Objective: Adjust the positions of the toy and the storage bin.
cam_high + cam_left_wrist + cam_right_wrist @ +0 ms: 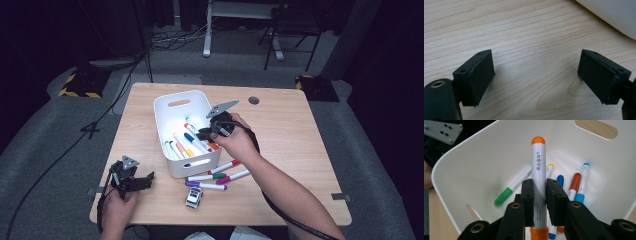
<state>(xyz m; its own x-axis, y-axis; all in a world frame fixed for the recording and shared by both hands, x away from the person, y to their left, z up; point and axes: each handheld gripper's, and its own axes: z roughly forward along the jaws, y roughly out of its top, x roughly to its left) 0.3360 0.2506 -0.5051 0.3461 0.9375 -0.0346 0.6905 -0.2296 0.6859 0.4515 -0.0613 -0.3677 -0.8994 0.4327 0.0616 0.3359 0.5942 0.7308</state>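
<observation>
R gripper clamped on orange-capped marker, held over white bin w/ other markers inside. L gripper jaws wide apart, nothing between, low over table near bin, prob just above the wood

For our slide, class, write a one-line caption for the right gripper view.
Right claw shut on an orange-capped marker, held above the white bin of markers.

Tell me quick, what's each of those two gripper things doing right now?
Left gripper: jaws open, holding nothing, over bare table.
Right gripper: jaws shut on an orange-capped marker, above the white bin.
</observation>
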